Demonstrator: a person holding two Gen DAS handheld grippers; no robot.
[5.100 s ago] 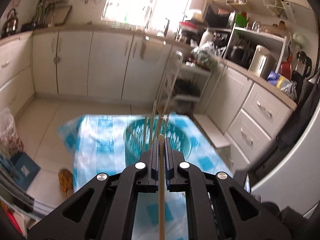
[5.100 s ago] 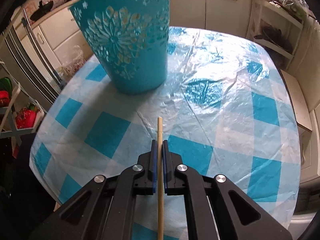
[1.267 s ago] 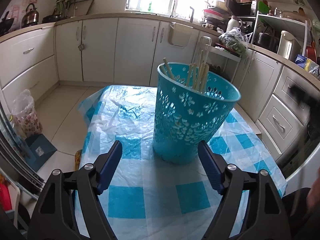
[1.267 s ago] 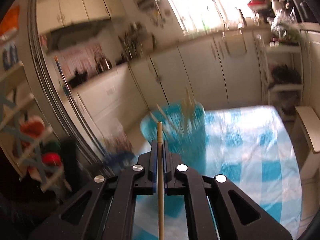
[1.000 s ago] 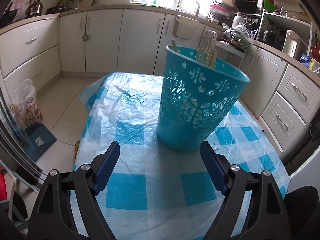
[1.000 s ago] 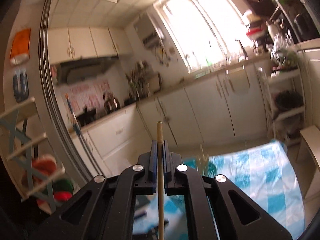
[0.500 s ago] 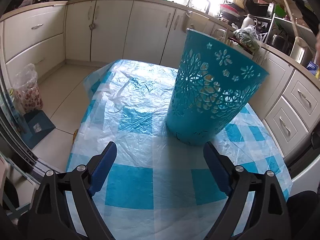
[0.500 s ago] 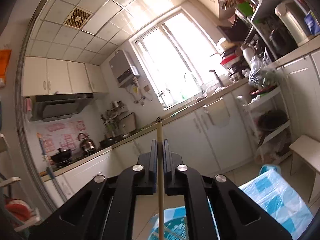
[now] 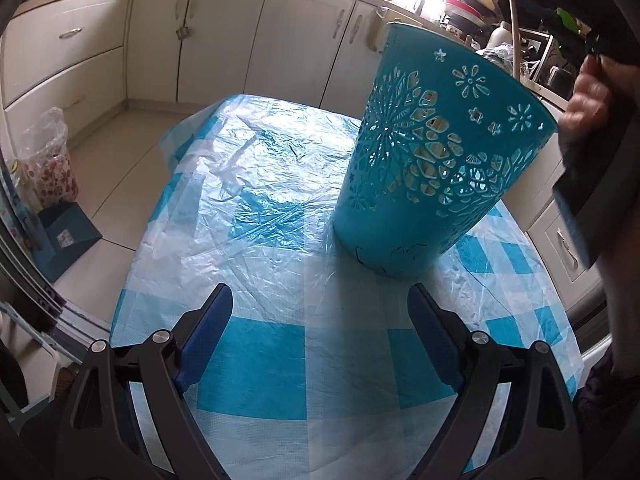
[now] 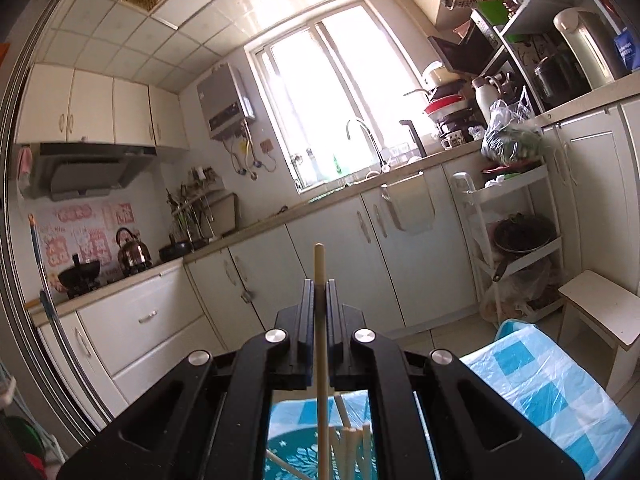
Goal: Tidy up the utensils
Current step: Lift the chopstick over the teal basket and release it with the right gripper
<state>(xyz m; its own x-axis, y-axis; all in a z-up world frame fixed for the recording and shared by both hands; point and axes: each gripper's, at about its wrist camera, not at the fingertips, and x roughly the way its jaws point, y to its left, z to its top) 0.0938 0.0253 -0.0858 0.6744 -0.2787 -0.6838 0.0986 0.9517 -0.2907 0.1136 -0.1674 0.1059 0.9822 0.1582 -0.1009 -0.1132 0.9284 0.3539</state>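
Turquoise plastic basket [image 9: 436,176] stands near the table's [image 9: 280,272] right edge. The left gripper [image 9: 320,336] hangs wide apart, empty; the right gripper [image 10: 319,304] clamps a wooden chopstick [image 10: 320,320] above it.

Daylight | window [image 10: 340,92] glare | fisheye edges | right edge perhaps blurred

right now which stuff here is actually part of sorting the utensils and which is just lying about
Part of the job:
- chopstick, clamped in the shut right gripper
- teal basket on the table
- chopsticks already in the basket
- left gripper, open and empty

Just lying about:
- checked tablecloth
- kettle on the stove
- bag of greens on the counter
- white stool
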